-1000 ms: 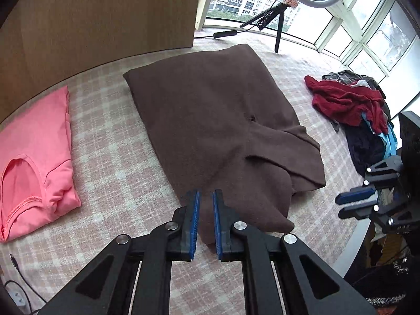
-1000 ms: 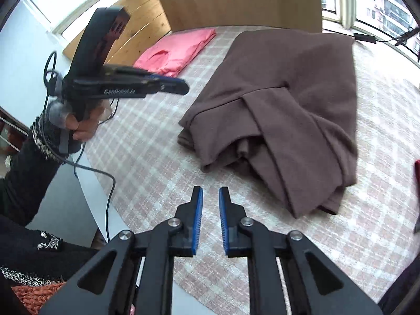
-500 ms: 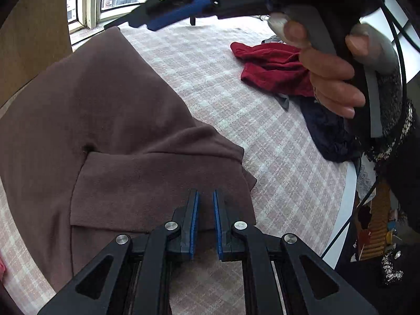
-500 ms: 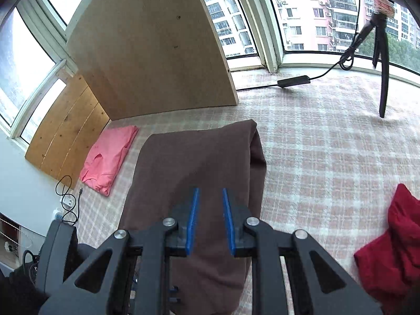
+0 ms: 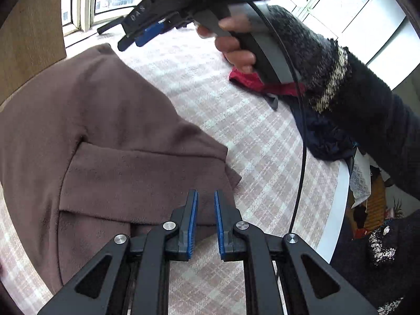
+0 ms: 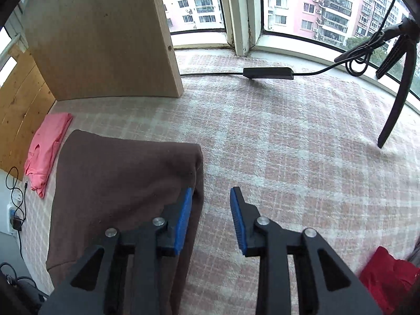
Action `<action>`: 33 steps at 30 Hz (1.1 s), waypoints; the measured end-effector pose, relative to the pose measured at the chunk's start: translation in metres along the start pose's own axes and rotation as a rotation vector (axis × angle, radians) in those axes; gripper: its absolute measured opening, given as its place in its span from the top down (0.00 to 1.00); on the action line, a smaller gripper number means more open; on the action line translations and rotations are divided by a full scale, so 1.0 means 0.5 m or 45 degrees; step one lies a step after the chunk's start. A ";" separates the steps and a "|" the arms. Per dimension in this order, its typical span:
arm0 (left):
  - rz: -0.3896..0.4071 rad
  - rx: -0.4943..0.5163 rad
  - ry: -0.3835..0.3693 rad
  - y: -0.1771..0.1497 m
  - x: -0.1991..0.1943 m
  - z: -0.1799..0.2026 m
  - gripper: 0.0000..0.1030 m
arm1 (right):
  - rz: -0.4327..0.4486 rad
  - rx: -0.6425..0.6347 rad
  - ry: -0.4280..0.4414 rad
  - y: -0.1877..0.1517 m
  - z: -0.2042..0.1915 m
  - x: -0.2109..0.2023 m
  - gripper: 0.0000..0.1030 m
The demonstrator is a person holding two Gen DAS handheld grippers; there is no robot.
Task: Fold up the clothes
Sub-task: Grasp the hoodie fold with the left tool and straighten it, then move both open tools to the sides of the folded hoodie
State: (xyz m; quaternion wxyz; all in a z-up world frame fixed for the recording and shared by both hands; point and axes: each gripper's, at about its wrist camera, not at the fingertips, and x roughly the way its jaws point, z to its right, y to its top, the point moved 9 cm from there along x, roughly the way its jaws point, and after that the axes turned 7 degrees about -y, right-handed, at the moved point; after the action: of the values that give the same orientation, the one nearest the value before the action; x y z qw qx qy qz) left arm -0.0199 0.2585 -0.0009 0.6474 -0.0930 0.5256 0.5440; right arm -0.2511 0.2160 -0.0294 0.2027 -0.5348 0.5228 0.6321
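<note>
The only writing you can read is "DAS" or similar on the side of your right gripper (image 5: 141, 32) as the left wrist view sees it; the letters are partly cut off, so the full word cannot be told. The "Genrobot.AI" print seen a second ago on the other gripper is out of view now.

Your left gripper (image 5: 206, 211) hovers over the near folded edge of the brown garment (image 5: 105, 131), its blue pads a narrow gap apart and holding nothing, about as they stood half a second ago. Your right gripper (image 6: 211, 210) has opened wider than half a second ago; its left pad sits against the garment's far right fold while the right pad is over bare plaid cover (image 6: 288, 157), nothing clamped.

The brown garment lies folded on the plaid-covered surface, and your right hand (image 5: 233, 42) has risen higher in the left view. A pink garment (image 6: 47, 147) lies well apart by the wooden panel (image 6: 99, 34), and a red garment (image 6: 388, 275) lies at the right edge.
</note>
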 end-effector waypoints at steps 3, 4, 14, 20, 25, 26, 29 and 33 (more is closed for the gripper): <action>0.014 -0.015 -0.042 0.018 0.028 0.005 0.89 | 0.046 0.006 0.104 -0.038 -0.011 -0.064 0.71; 0.001 -0.016 -0.053 0.017 0.044 0.007 0.89 | 0.043 0.005 0.099 -0.042 -0.013 -0.064 0.71; -0.023 -0.128 0.060 -0.025 -0.024 -0.013 0.80 | 0.012 0.003 0.056 -0.082 -0.027 -0.065 0.71; 0.110 -0.366 0.320 -0.061 -0.278 -0.141 0.74 | 0.073 -0.025 -0.019 -0.091 -0.029 -0.136 0.69; 0.284 -0.681 0.297 -0.072 -0.431 -0.285 0.68 | 0.156 0.015 -0.034 -0.067 -0.036 -0.249 0.61; 0.318 -0.722 0.263 -0.068 -0.441 -0.304 0.65 | 0.166 0.020 -0.041 -0.064 -0.038 -0.261 0.44; 0.306 -0.754 0.225 -0.062 -0.403 -0.341 0.54 | 0.171 0.023 -0.076 -0.066 -0.050 -0.265 0.21; 0.209 -0.751 0.274 -0.079 -0.291 -0.368 0.55 | 0.094 0.030 -0.148 -0.109 -0.049 -0.186 0.21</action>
State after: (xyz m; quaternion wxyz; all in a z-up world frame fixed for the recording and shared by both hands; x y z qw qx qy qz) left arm -0.0738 0.0271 0.0157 0.4872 -0.2911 0.4165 0.7102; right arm -0.1632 0.2430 0.0316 0.2155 -0.4751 0.5369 0.6630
